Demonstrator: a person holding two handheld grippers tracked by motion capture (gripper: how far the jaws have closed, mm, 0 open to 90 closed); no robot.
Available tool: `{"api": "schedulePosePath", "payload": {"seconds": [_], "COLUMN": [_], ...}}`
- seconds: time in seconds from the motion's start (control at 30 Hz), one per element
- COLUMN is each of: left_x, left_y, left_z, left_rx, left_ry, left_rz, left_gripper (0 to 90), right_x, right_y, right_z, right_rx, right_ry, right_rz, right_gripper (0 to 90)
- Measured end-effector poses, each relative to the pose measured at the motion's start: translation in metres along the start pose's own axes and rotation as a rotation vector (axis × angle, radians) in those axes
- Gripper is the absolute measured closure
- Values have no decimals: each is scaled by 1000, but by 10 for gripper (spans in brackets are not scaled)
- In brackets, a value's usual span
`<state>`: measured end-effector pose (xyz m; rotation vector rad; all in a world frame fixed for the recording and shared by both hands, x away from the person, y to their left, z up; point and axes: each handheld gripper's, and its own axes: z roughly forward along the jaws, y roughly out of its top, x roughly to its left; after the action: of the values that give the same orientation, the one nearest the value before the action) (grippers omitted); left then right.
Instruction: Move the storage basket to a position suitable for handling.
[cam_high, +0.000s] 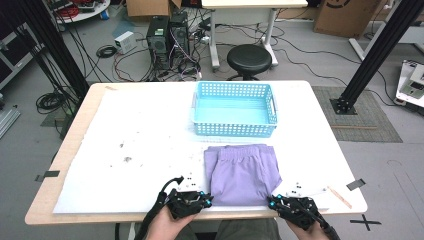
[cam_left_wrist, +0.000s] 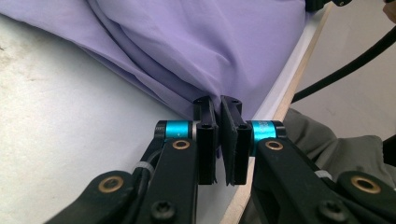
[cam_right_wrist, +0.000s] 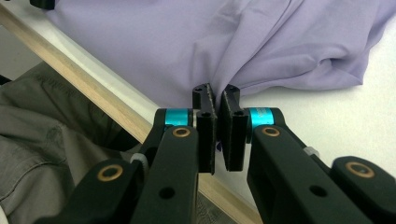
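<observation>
Purple shorts (cam_high: 242, 174) lie folded at the worktop's (cam_high: 150, 130) near edge, below the blue basket (cam_high: 234, 109). I have both the left gripper (cam_left_wrist: 217, 103) and right gripper (cam_right_wrist: 216, 93) pinched shut on thin hem corners; either could slip, undoing the fold.

light: even, bright | shadows: soft | focus: high view slightly soft

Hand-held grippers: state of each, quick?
Left hand-held gripper: shut on the purple garment.
Right hand-held gripper: shut on the same garment.
</observation>
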<state>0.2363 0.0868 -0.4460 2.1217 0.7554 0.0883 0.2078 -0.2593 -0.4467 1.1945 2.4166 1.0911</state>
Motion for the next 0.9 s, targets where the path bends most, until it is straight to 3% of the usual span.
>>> {"api": "schedulePosePath", "payload": {"seconds": [0.07,0.13,0.2,0.27,0.37,0.5,0.6,0.77,0.9], "left_x": [0,2,8,17,34,59,82,109,125], "left_y": [0,2,5,8,17,30,40,51,57], "left_z": [-1,-6,-15,-22,-30,-40,-44,-43,-39], "left_rx": [0,-18,-55,-103,-145,-215,-236,-271,-312], "left_ry": [3,24,45,66,121,134,176,250,269], "left_rz": [9,13,25,41,64,52,65,94,109], "left_gripper": [807,620,515,435,351,332,334,340,340], "right_x": [0,-4,-7,-14,-28,-54,-71,-95,-107], "right_y": [0,2,5,11,25,49,67,91,102], "right_z": [-1,-5,-11,-18,-25,-23,-18,-1,10], "right_rx": [-3,-30,-74,-127,-207,-296,-346,-363,-357], "right_ry": [5,12,2,-3,-50,-82,-101,-162,-204], "right_rz": [-3,-18,-30,-47,-62,-37,-17,-24,-40], "right_gripper": [790,674,535,506,441,392,369,356,352]}}
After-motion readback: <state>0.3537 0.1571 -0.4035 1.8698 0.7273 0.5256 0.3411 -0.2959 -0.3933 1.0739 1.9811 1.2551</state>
